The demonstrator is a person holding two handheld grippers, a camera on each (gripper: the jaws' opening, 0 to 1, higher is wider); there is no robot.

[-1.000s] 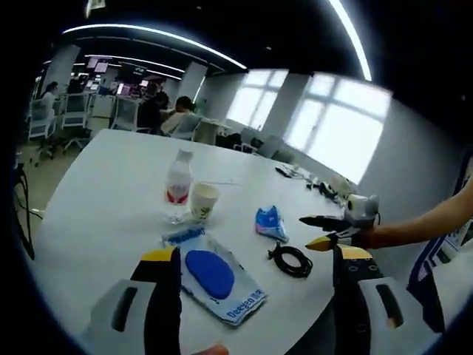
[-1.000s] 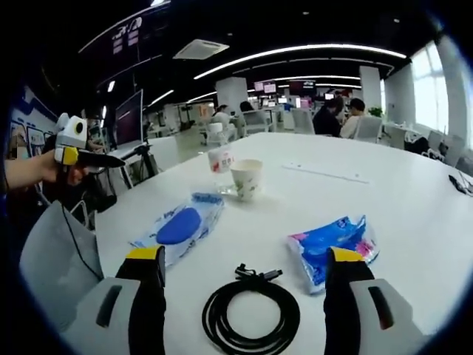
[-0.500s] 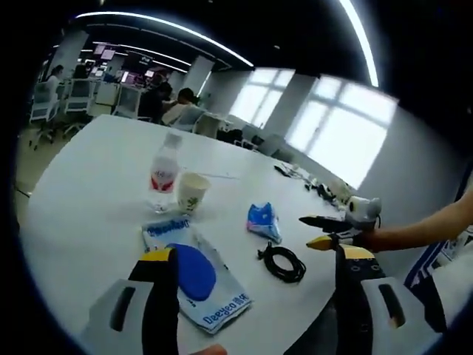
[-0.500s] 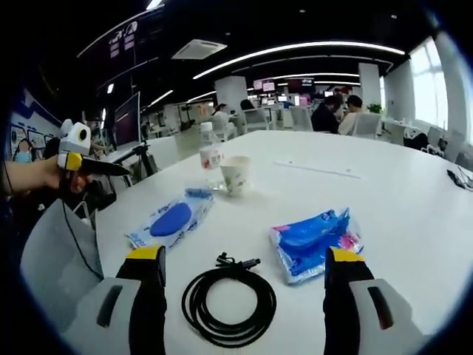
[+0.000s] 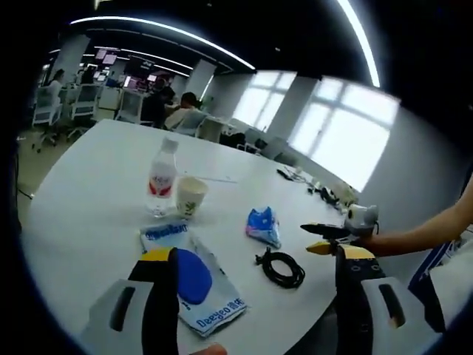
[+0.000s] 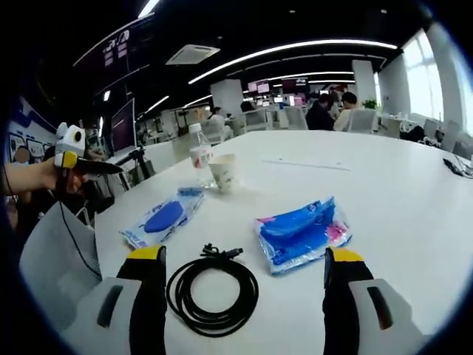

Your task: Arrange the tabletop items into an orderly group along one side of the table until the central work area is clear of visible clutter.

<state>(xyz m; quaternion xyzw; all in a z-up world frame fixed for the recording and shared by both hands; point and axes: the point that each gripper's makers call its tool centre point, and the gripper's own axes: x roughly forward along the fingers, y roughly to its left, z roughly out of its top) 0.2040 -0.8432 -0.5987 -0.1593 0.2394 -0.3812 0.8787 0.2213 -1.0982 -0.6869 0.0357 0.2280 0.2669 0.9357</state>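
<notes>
Both tongs stand wide open and hold nothing: the right tongs (image 6: 242,277) hover over the coiled black cable (image 6: 212,291) near the bench (image 6: 399,185) edge, with the blue wipes pack (image 6: 301,232) just beside it, while the left tongs (image 5: 251,277) hover above the packet with the blue oval (image 5: 194,277). The water bottle (image 5: 162,176) and paper cup (image 5: 190,197) stand side by side further in. Judged best practice: lower the right tongs squarely over the coil, pinch several loops together so it does not unravel, and carry it to the bottle-and-cup side.
</notes>
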